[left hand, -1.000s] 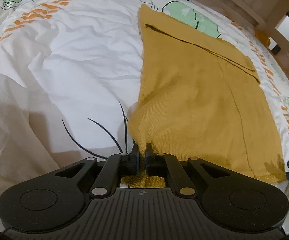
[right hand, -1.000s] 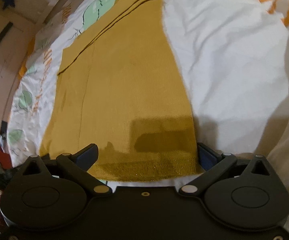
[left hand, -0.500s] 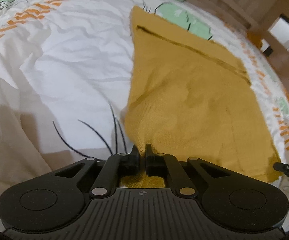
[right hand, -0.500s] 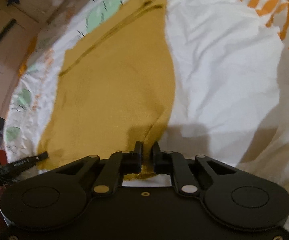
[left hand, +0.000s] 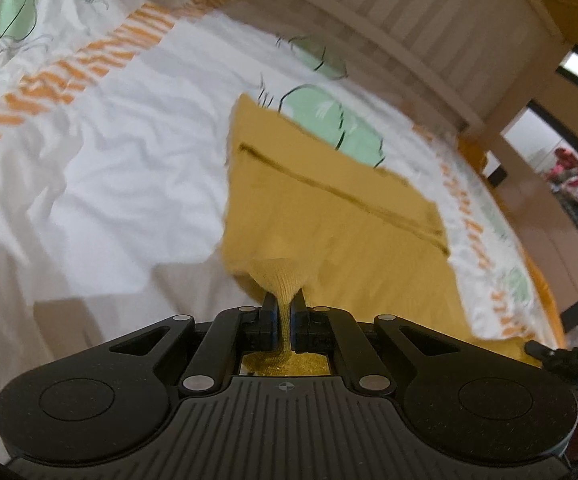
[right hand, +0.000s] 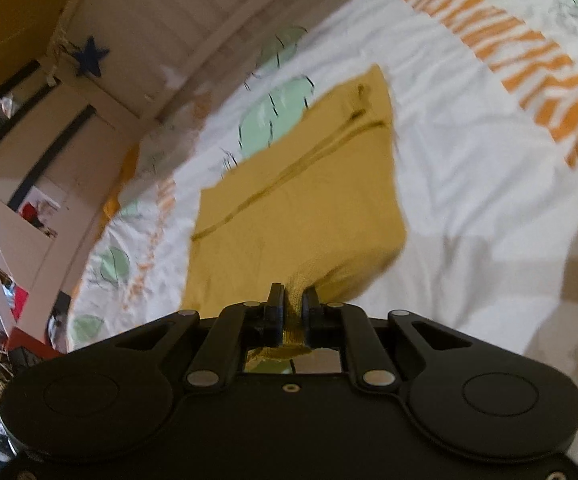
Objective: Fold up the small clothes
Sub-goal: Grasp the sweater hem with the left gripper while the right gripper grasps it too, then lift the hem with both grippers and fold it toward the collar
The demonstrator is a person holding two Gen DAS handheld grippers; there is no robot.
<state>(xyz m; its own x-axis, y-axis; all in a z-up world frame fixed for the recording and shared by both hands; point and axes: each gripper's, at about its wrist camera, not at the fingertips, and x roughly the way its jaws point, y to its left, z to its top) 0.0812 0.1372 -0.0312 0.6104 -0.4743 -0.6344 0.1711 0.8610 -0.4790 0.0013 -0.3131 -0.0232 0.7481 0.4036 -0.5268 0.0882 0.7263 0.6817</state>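
**Both grippers pinching the near hem of the mustard garment**

My left gripper [left hand: 284, 304] is clamped on the near left corner of the mustard knit garment [left hand: 353, 240]; my right gripper [right hand: 293, 302] has just closed and pinches the near right corner, cloth bunched between its pads; the near edge hangs lifted off the leaf-print bedsheet [left hand: 121, 168]; the far part lies flat toward the bed's far edge, near the slatted bed frame [left hand: 389, 8].

A white bedsheet [left hand: 129, 184] with orange stripes and green leaves, beside a slatted wooden bedframe [right hand: 193, 12].
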